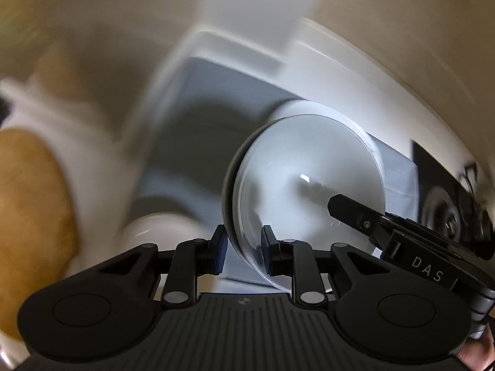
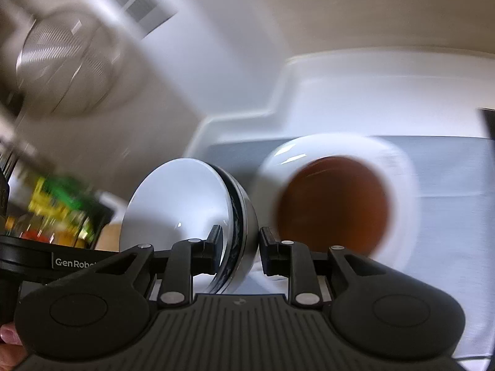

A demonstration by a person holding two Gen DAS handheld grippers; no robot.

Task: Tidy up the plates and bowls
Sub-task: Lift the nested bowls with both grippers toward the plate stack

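Note:
In the left wrist view my left gripper (image 1: pixel 243 249) is shut on the rim of a white bowl with a dark outside (image 1: pixel 306 191), held on edge above a grey mat (image 1: pixel 210 92). The right gripper's finger (image 1: pixel 355 213) reaches into that bowl's mouth from the right. In the right wrist view my right gripper (image 2: pixel 239 249) is shut on the rim of a white bowl with a dark band (image 2: pixel 185 204), also held on edge. Behind it a white plate (image 2: pixel 399 160) lies on the mat with a brown bowl (image 2: pixel 334 204) on it. Both views are blurred.
A white tray rim (image 2: pixel 247 117) borders the grey mat. A round metal mesh item (image 2: pixel 62 52) is at the upper left of the right wrist view, coloured packets (image 2: pixel 58 210) at its left. A white dish (image 1: pixel 161 228) and a tan shape (image 1: pixel 27 216) lie left in the left wrist view.

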